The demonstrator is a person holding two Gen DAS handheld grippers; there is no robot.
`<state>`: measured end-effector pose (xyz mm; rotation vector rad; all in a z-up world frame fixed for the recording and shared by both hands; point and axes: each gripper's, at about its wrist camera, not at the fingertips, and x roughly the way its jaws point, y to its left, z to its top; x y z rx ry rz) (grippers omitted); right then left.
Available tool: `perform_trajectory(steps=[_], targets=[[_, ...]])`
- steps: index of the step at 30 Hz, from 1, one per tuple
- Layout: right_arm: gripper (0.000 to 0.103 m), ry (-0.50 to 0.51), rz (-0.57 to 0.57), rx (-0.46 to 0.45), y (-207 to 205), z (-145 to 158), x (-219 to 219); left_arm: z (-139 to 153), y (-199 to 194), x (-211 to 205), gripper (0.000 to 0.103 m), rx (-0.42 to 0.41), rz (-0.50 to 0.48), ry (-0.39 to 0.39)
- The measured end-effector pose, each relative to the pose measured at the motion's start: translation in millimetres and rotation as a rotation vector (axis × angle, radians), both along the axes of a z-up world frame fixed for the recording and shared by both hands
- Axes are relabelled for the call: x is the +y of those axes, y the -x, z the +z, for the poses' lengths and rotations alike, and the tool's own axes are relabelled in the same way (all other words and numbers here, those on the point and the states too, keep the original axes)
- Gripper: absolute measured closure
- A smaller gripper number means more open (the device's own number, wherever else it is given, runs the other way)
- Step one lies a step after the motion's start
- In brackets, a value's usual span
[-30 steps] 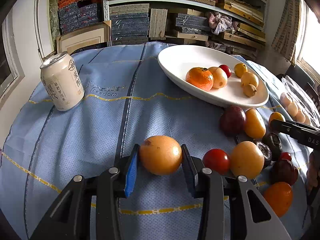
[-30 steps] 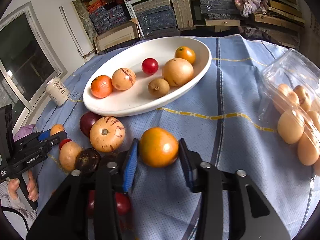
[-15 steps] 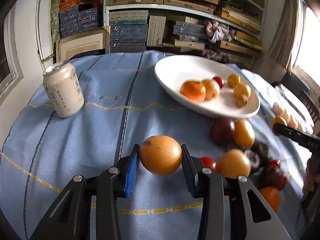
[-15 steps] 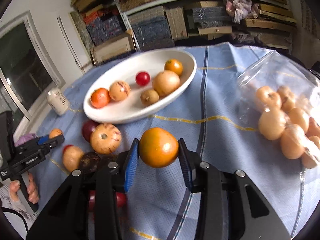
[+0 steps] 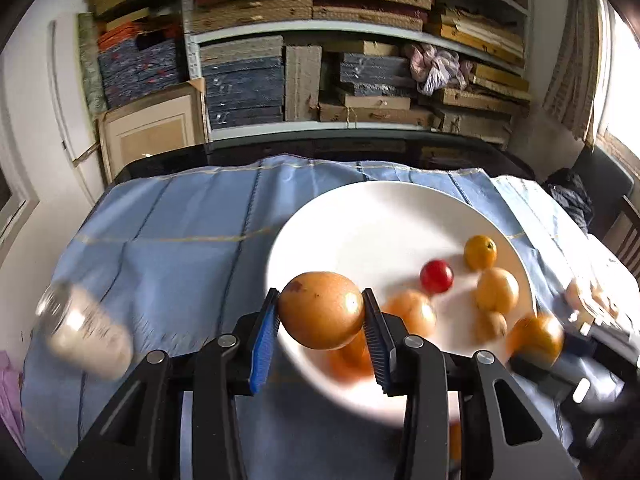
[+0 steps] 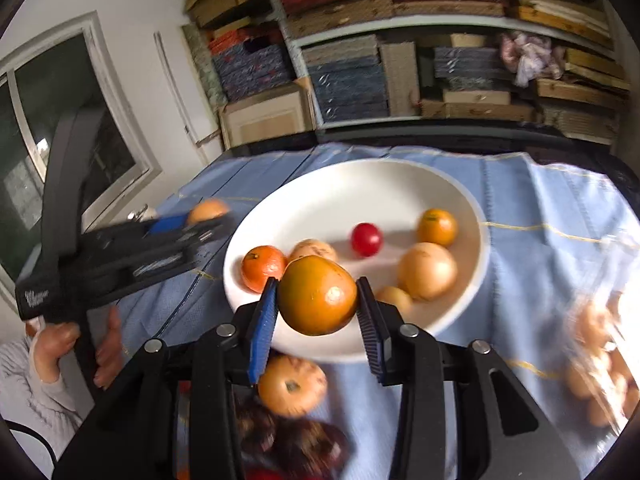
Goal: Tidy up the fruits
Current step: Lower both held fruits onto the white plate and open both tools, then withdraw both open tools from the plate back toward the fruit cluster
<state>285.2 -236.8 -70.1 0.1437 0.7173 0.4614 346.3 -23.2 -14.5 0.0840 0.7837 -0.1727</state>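
Stacked shelves (image 5: 360, 60) behind, blue cloth (image 5: 180, 240) below. Left gripper (image 5: 321, 322) clamping a tan-orange fruit (image 5: 322, 310) just short of the white plate (image 5: 360, 220); right gripper (image 6: 317, 304) pinching an orange fruit (image 6: 317, 295), seemingly over the plate's near rim.

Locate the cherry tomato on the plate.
Right wrist view: the cherry tomato lies mid-plate, between the speckled fruit on its left and the small orange on its right.

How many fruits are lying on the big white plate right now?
6, all on the white plate: an orange mandarin, a speckled tan fruit, a red tomato, a small orange one, a large tan one and a small brown one. The held fruit may hide others.
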Motion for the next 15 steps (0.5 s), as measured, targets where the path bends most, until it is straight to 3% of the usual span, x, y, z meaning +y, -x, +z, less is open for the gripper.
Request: perform_trajectory(steps=[9,10,11,12,15], targets=[[0.063,0.031,0.037,0.085,-35,-26,7,-40,-48,-3,0.061,0.078,0.013,0.021],[0.051,0.029,0.035,0.082,-34,-26,6,-40,-49,-1,0.058,0.075,0.017,0.025],[0.037,0.020,0.039,0.076,-33,-24,5,-39,-49,1,0.045,0.074,0.026,0.037],[0.032,0.014,0.035,0.064,-30,-21,3,-38,-47,4,0.038,0.071,0.031,0.045],[0.029,0.032,-0.004,-0.011,-17,-5,0,-29,-37,10,0.037,0.052,0.040,0.050]])
